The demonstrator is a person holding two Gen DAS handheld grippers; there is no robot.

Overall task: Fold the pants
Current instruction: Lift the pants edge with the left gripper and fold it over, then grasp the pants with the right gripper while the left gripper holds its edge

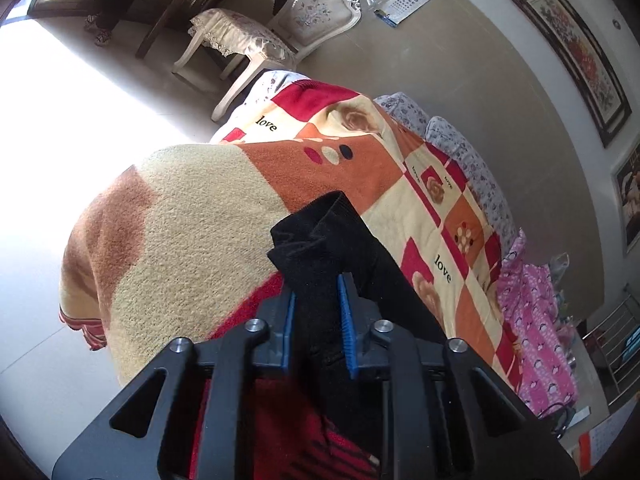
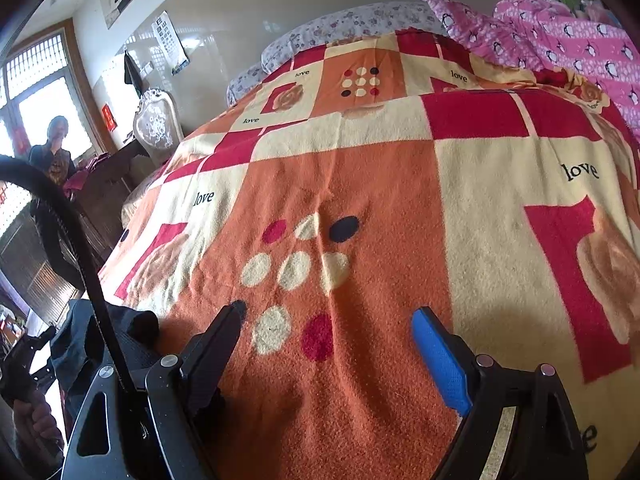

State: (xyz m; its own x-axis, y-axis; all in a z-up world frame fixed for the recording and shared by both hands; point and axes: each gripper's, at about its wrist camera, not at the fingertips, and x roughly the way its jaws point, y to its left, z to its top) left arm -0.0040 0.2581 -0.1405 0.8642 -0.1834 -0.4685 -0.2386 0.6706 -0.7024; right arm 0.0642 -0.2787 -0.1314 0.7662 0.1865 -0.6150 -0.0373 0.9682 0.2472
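Writing: the word "love" is printed in black on several cream squares of the patchwork blanket [image 2: 360, 184]; an eye chart [image 1: 412, 0] hangs on the wall beyond the blanket.
Left gripper [image 1: 318, 304]: blue pads clamped on a bunched fold of the black pants [image 1: 320, 240], lifted above the blanket's near edge.
Right gripper [image 2: 326, 336]: fingers spread wide apart, nothing between them, low over the blanket's orange dotted panel.
Pants, other view: dark heap [image 2: 100, 340] at the blanket's left edge.
Edges: pink penguin bedding [image 2: 560, 40] borders the blanket's far right; a white chair [image 1: 280, 36] stands past its far end.
Open room: most of the blanket lies flat and bare.
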